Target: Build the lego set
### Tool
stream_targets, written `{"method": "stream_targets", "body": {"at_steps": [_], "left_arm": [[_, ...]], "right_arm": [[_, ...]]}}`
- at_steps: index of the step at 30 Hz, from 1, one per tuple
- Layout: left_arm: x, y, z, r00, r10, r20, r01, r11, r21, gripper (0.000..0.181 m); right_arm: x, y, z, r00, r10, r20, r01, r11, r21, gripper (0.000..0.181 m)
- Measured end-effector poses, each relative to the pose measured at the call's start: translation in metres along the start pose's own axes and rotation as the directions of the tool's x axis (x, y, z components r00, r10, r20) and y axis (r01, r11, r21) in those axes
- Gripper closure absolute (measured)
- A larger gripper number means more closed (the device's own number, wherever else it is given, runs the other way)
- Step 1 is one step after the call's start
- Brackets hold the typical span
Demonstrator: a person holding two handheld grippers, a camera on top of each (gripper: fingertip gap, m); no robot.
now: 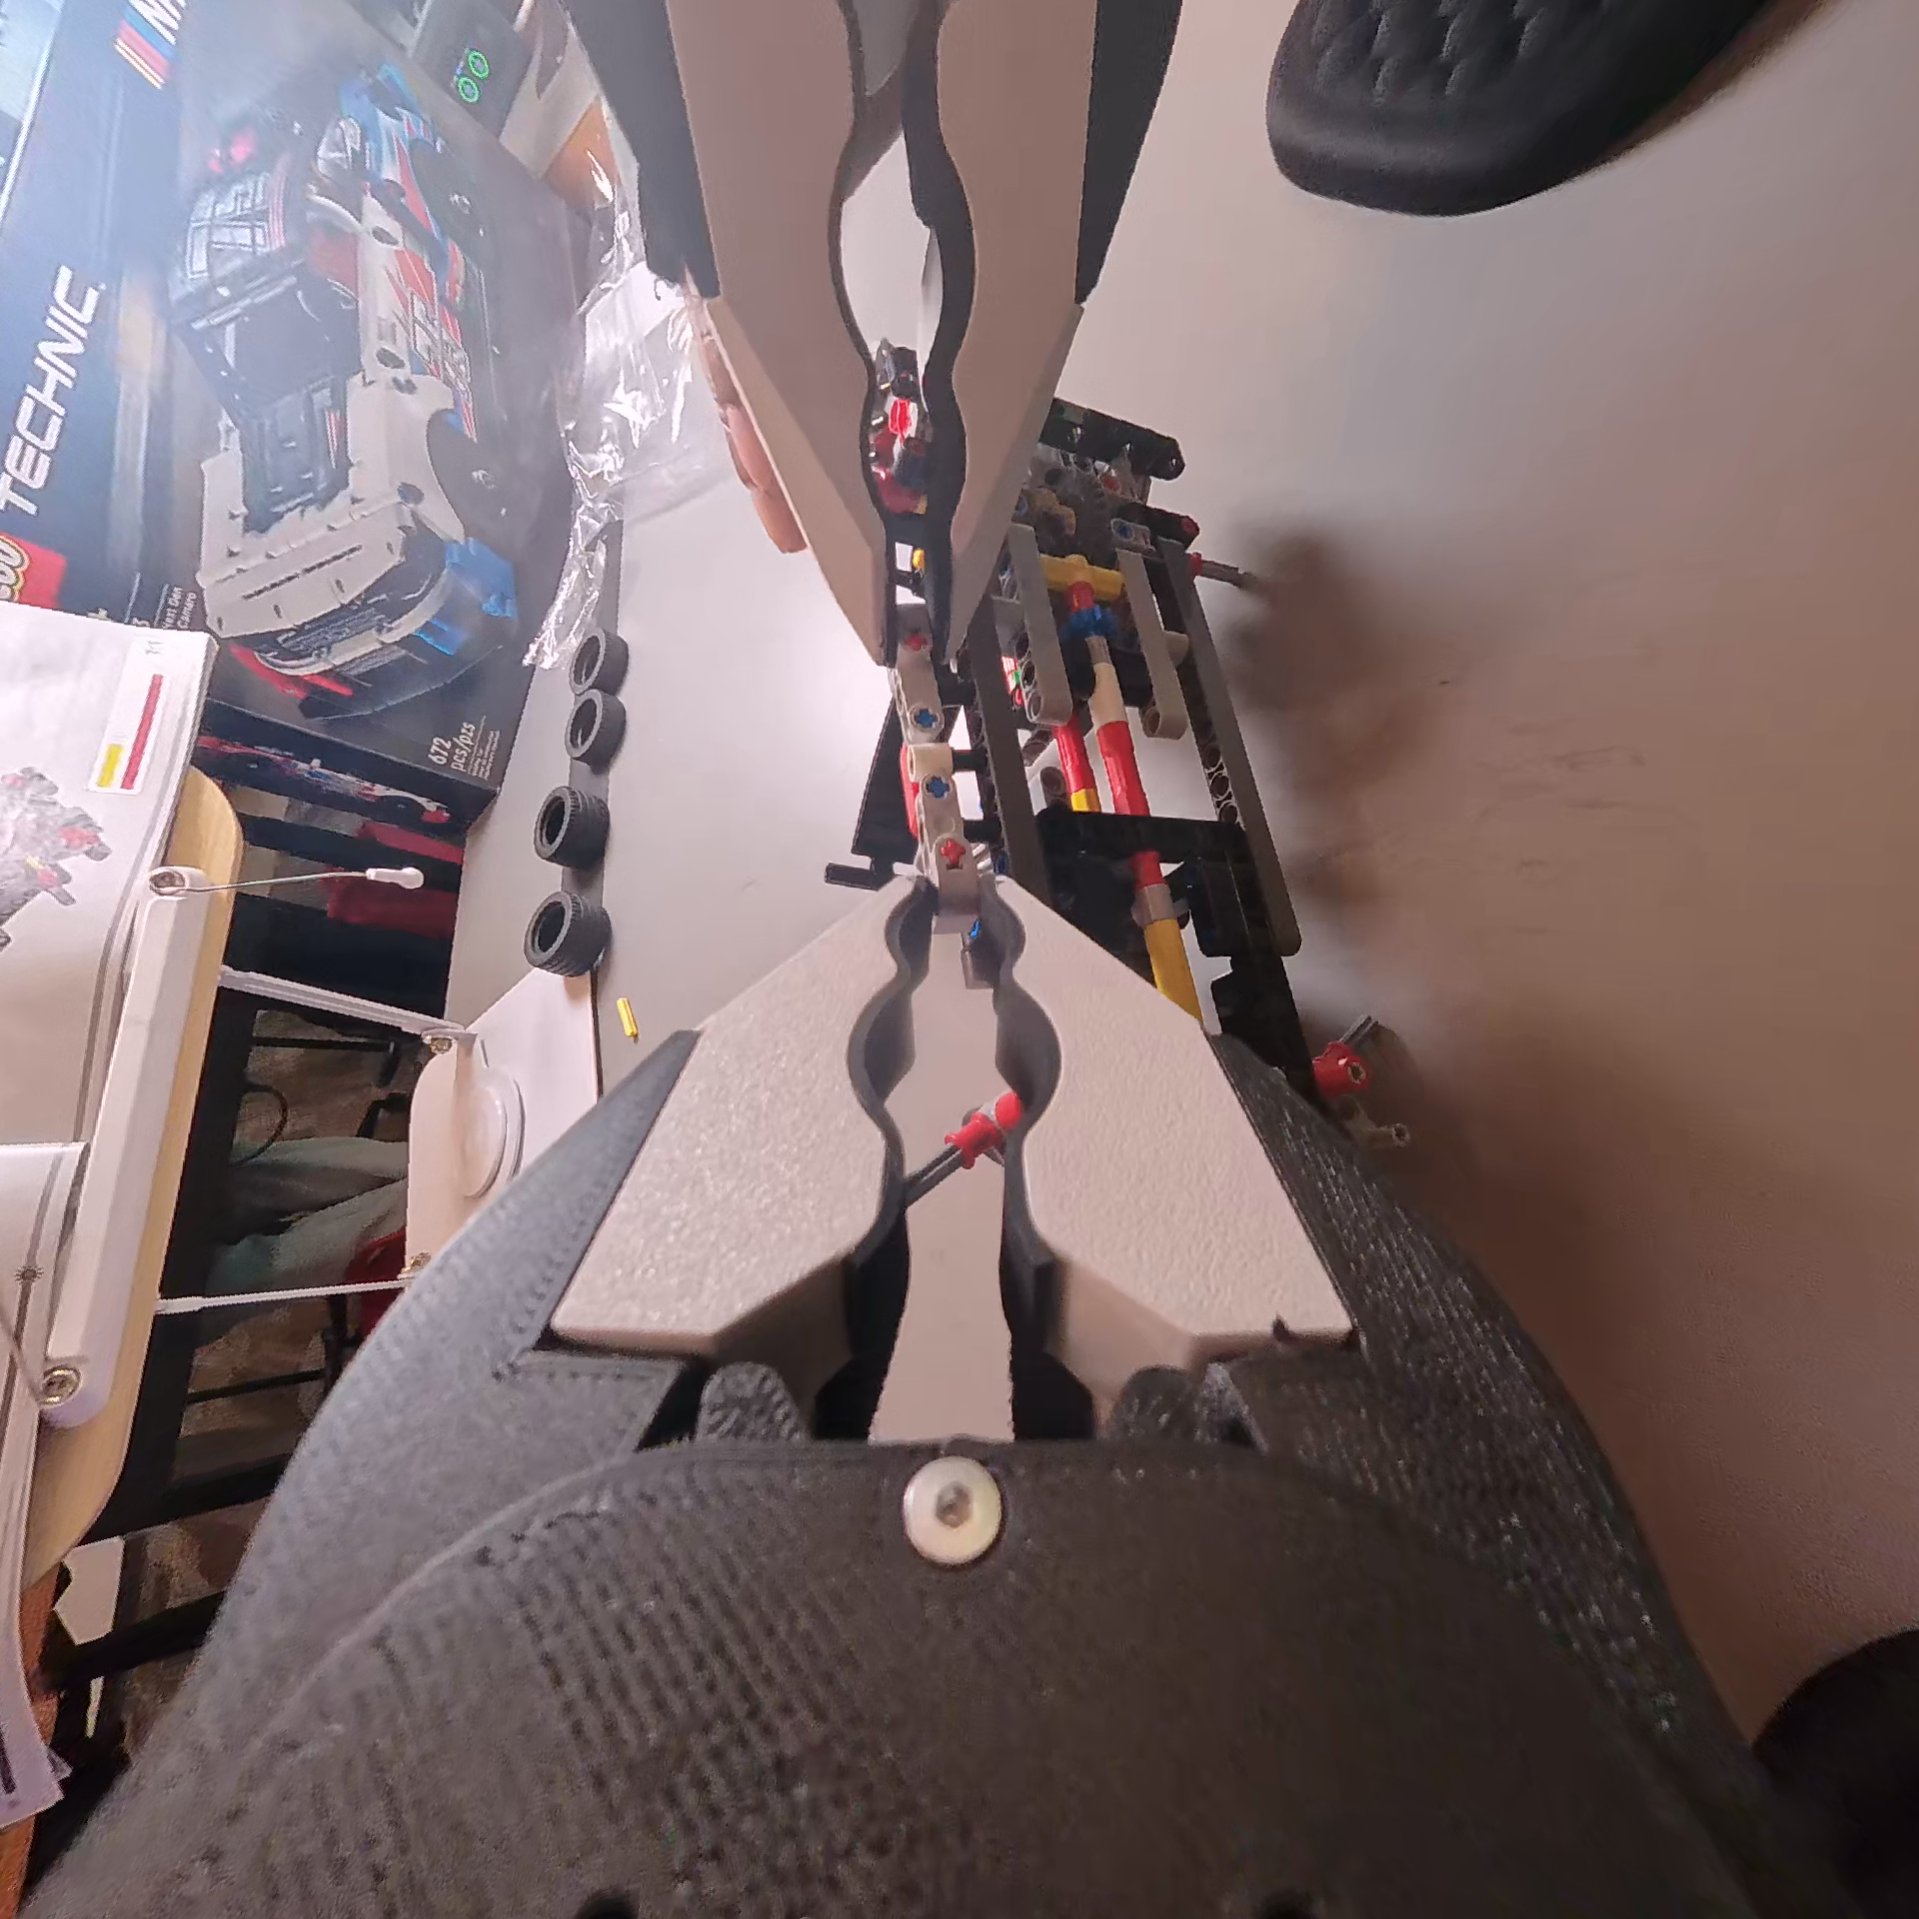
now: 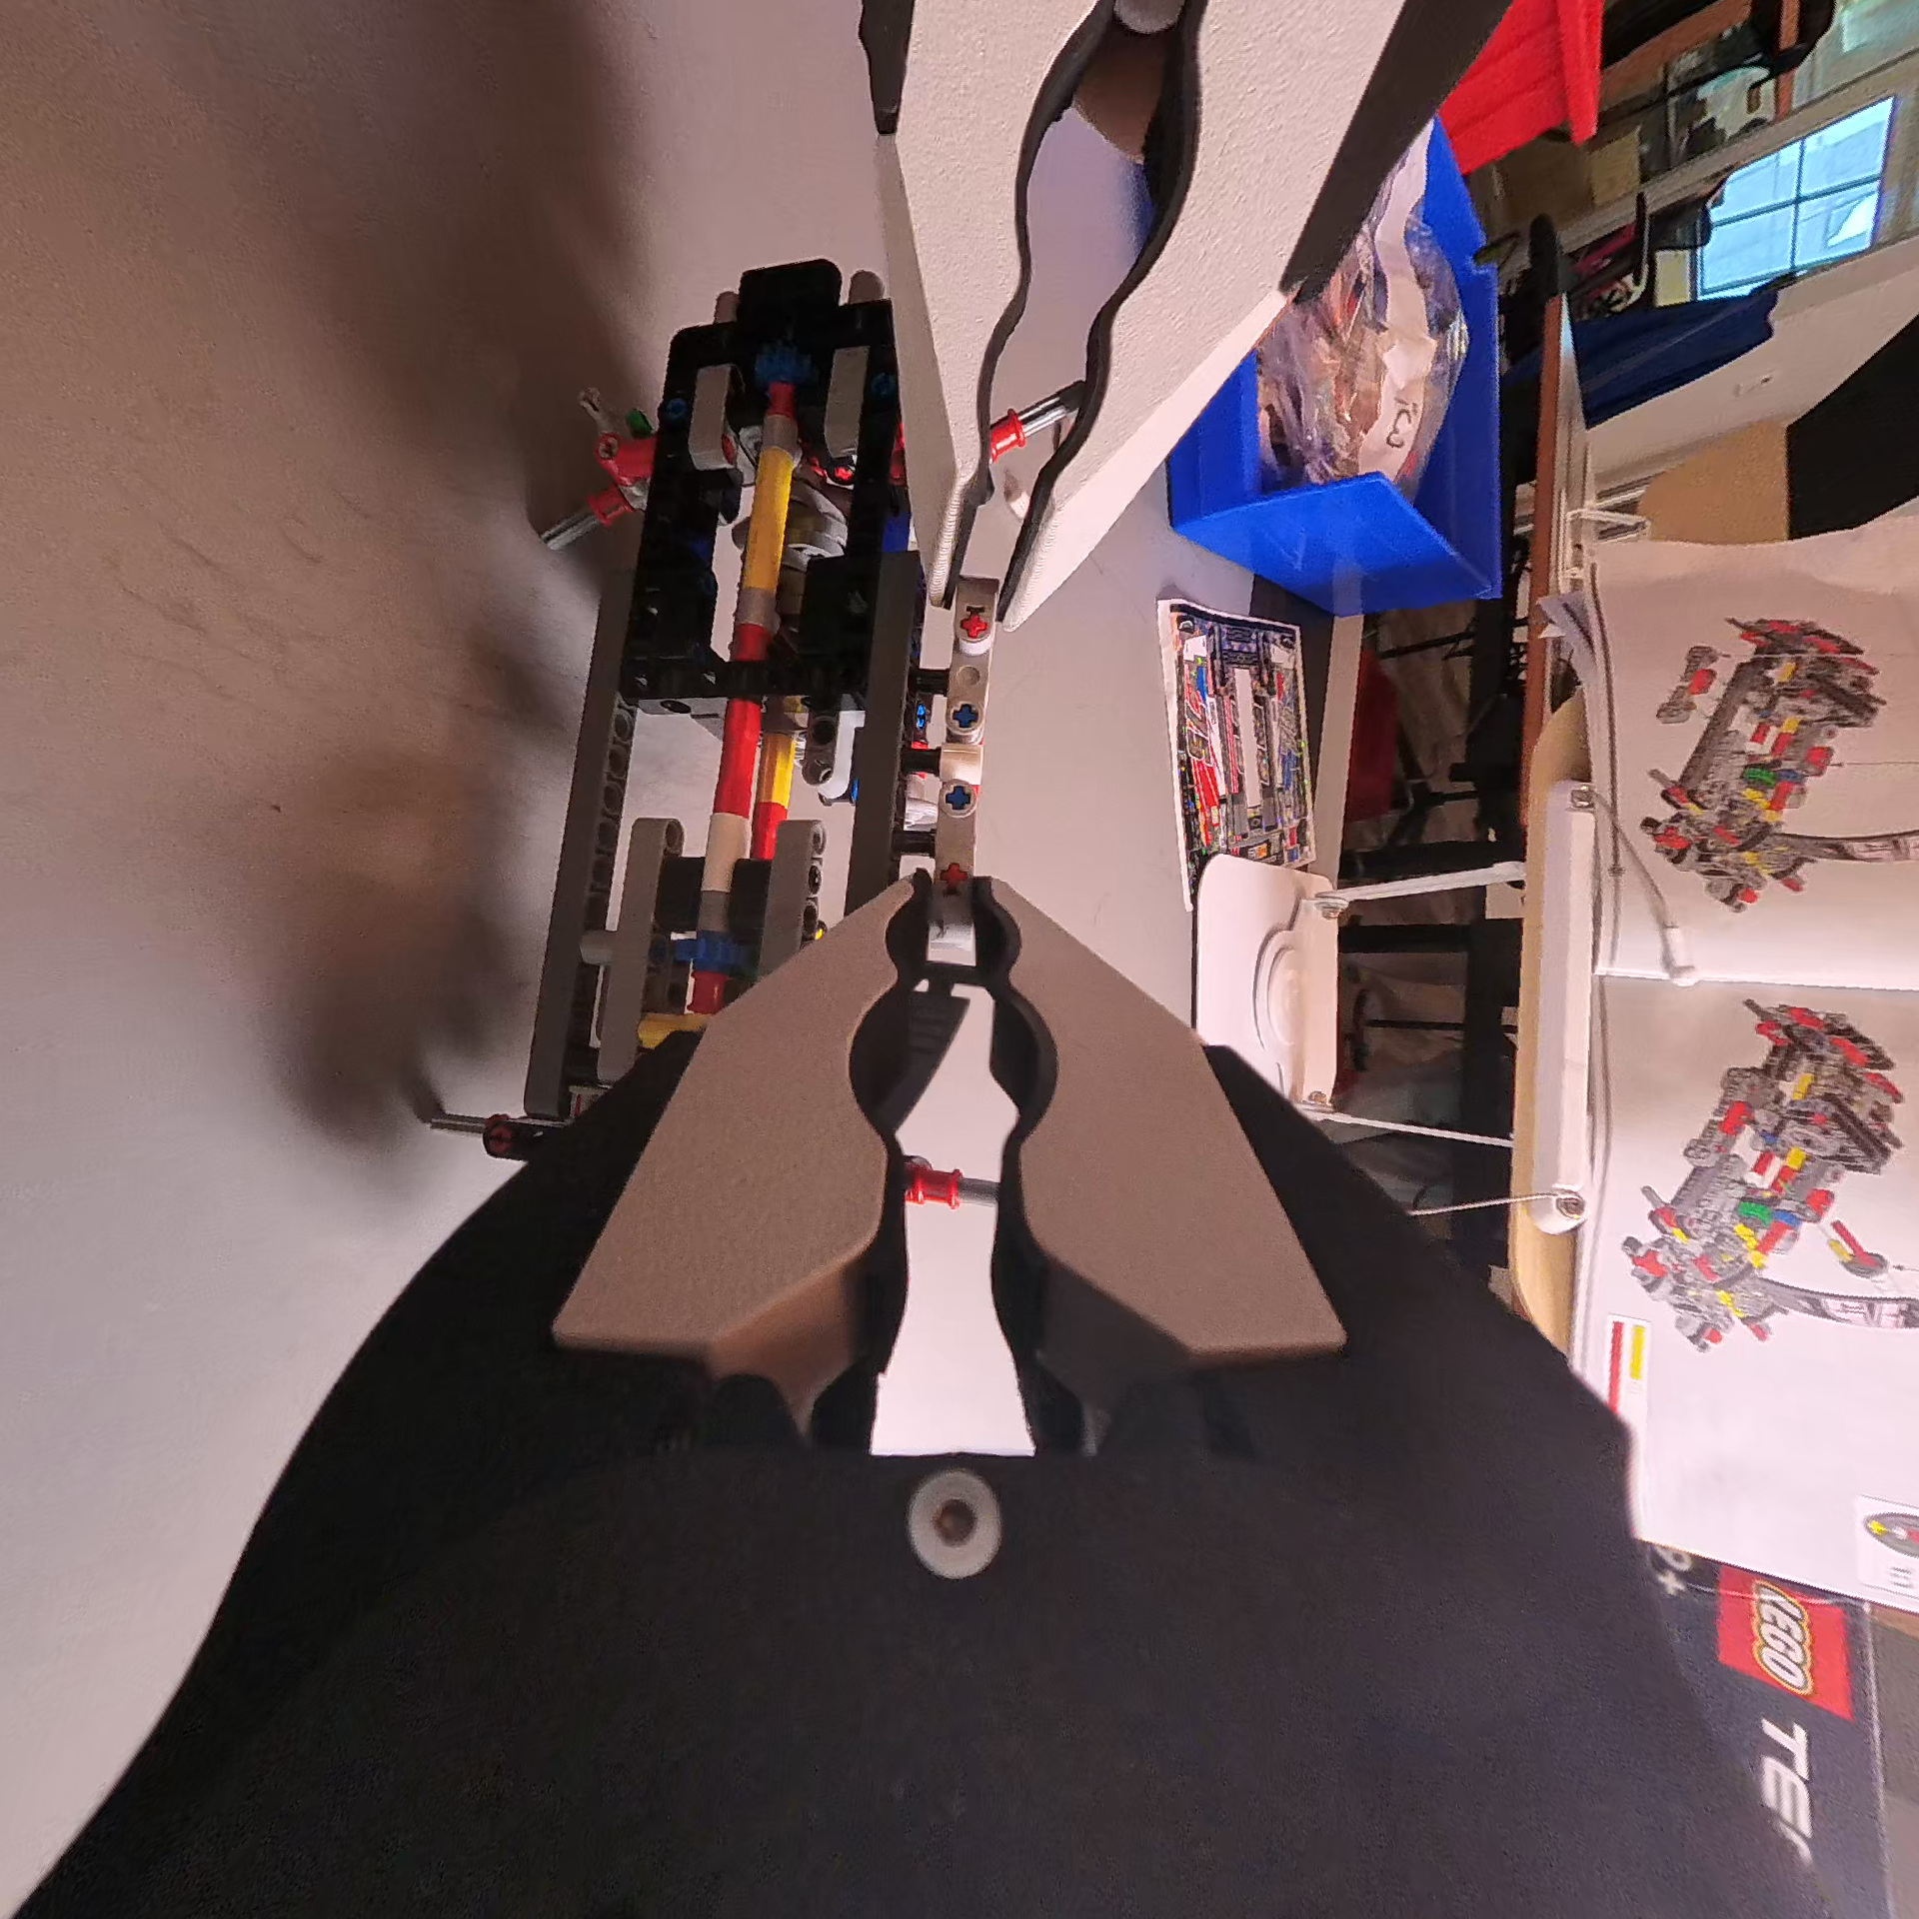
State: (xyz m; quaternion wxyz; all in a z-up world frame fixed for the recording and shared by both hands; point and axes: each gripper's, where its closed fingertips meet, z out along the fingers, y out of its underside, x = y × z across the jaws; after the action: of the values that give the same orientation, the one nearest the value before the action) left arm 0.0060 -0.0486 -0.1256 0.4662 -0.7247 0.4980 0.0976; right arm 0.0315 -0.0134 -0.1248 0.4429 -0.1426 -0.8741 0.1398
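Both grippers are closed on the same part: the left gripper (image 1: 950, 901) pinches one end of a light grey beam (image 1: 927, 727) studded with red and blue pins, and the right gripper (image 2: 950, 901) pinches the opposite end, so the beam (image 2: 964, 727) spans the gap between their tips. Just beside it, to the right of the left gripper and to the left of the right one, the half-built black chassis (image 2: 748, 665) lies on the bench (image 1: 1558, 727) — whether the beam already touches its side rail I cannot tell.

The step in hand looks like fitting this beam onto the chassis flank. The next move likely calls for lining the pins up with the rail's holes and pressing both ends in evenly, since a skewed push could jam a pin. Four tyres (image 1: 576, 810) wait well off to the left gripper's left, and an open instruction booklet (image 2: 1765, 935) lies to the right gripper's right.
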Motion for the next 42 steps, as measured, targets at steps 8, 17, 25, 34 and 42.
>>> {"method": "stream_targets", "body": {"at_steps": [8, 17, 25, 34, 42], "left_arm": [[0.007, -0.004, -0.003, 0.999, -0.049, -0.001, 0.049, 0.998, 0.037, 0.169], [0.011, 0.001, 0.003, 0.999, -0.03, 0.026, 0.03, 0.999, -0.013, 0.154], [0.011, 0.001, 0.004, 0.999, 0.001, 0.043, -0.001, 1.0, -0.006, 0.158], [0.012, 0.001, 0.006, 0.999, 0.02, 0.028, -0.02, 1.0, -0.002, 0.157], [0.011, 0.006, 0.011, 0.998, 0.065, 0.011, -0.065, 0.996, -0.062, 0.173]], "right_arm": [[-0.002, -0.002, -0.003, 0.998, -0.03, -0.059, 0.029, 0.999, -0.025, 0.175], [-0.002, -0.002, -0.003, 0.996, -0.038, -0.085, 0.034, 0.998, -0.044, 0.175], [-0.004, -0.002, -0.004, 0.994, -0.035, -0.102, 0.031, 0.998, -0.047, 0.175], [-0.006, -0.002, -0.004, 0.994, -0.016, -0.108, 0.011, 0.999, -0.048, 0.175], [-0.013, -0.004, -0.001, 0.997, -0.025, -0.079, 0.022, 0.999, -0.042, 0.175]]}}
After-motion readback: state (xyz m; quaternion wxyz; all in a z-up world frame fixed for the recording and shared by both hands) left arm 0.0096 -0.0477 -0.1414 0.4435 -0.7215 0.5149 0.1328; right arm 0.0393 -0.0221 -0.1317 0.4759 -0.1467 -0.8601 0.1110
